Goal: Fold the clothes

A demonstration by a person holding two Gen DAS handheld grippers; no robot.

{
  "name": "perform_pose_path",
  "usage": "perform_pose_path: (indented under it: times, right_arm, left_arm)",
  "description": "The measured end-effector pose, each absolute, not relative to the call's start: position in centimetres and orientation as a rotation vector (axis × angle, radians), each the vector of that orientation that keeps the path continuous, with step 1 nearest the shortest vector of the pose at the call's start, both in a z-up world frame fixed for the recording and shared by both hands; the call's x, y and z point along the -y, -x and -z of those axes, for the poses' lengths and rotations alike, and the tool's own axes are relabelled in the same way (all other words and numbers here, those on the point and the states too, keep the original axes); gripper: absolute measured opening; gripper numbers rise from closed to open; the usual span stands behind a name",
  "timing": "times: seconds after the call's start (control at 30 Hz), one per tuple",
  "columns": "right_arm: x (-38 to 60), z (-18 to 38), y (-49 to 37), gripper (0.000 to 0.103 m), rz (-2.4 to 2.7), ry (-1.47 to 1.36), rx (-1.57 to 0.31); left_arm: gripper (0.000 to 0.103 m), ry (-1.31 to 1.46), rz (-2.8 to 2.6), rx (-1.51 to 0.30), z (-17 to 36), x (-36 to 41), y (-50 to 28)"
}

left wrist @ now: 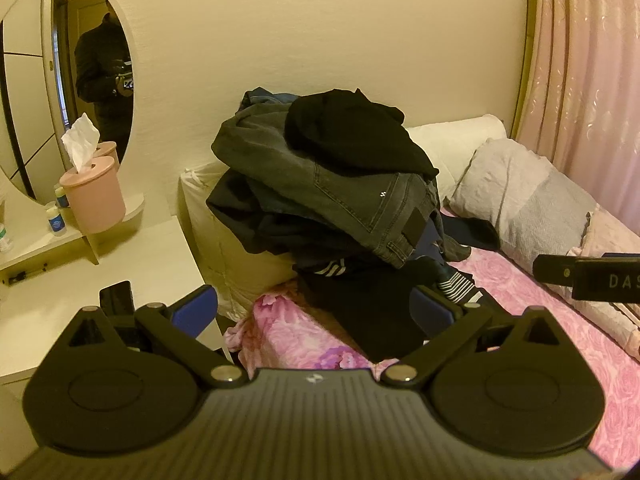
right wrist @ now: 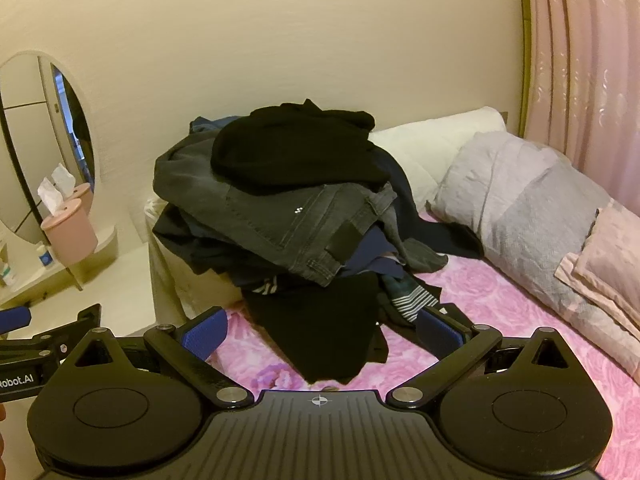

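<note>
Fingers [left wrist: 196, 308] of both grippers spread wide, empty, short of clothes pile [right wrist: 280, 216] at bed's [right wrist: 500, 292] head edge; tugging a lower garment risks toppling it.

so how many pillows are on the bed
3 visible: a white fabric pillow against the wall behind the pile of dark clothes, a grey crumpled pillow right of the pile, and a pale pink pillow at the right edge. The pile may hide more.
</note>
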State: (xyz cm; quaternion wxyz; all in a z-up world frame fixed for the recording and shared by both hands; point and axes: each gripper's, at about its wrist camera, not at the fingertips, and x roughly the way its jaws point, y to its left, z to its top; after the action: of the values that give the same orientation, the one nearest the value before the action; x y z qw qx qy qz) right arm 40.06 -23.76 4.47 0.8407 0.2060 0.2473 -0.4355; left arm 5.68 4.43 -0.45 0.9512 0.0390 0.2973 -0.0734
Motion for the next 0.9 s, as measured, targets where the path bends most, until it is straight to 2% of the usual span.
perform_pose_path:
  times: [0.9]
  right_arm:
    - [24.1, -2.9, -42.8, 0.103, 0.973, -0.444, -0.581]
  left_arm:
    - [0.101, -0.099, 0.257, -0.65, 1.9, -6.8, -8.4]
